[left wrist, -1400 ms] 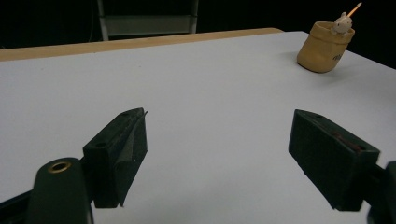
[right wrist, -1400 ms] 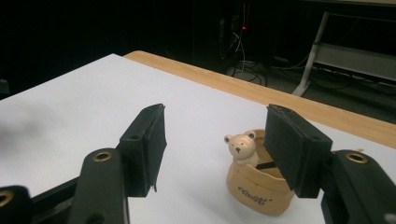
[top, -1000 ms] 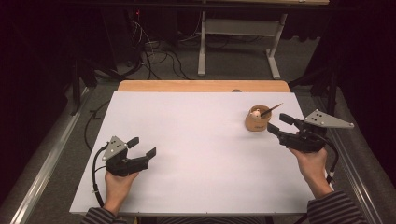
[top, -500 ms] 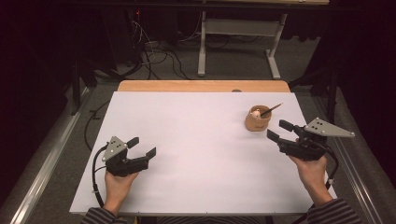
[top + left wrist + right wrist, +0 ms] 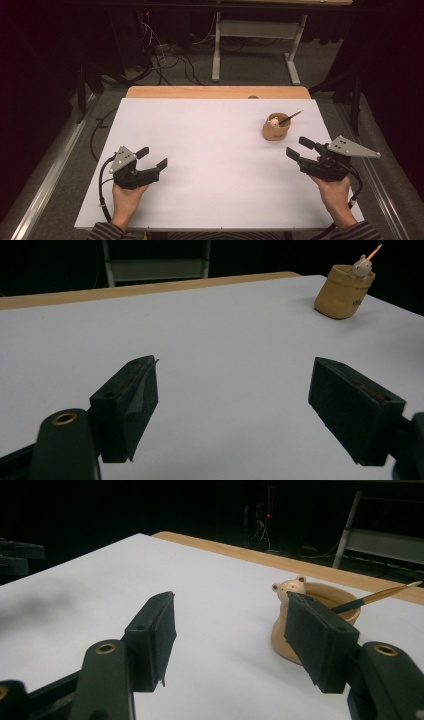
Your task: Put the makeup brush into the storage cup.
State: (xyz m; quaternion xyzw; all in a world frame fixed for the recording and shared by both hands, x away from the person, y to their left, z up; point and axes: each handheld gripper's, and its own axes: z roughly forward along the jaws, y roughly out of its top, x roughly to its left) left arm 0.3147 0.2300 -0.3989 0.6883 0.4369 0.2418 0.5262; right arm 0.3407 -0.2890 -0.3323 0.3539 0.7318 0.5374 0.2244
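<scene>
A small tan pot [image 5: 276, 130] with a little animal figure on its rim holds a thin brush [image 5: 291, 118] and stands on the white table [image 5: 210, 150] at the right. My right gripper [image 5: 299, 147] is open, a short way in front of the pot and to its right, with nothing between its jaws. In the right gripper view the pot [image 5: 345, 611] sits just beyond my right gripper [image 5: 240, 640]. My left gripper [image 5: 152, 157] is open near the front left. From my left gripper [image 5: 240, 405] the pot [image 5: 344, 291] stands far off.
A wooden strip [image 5: 215, 92] runs along the table's far edge. Beyond it, cables [image 5: 170, 55] lie on the floor beside a white metal frame [image 5: 260, 35]. A rail [image 5: 45, 175] runs along the floor at the left.
My right gripper has drawn back from the pot toward the person and lower, still open. The left gripper has stayed where it was.
</scene>
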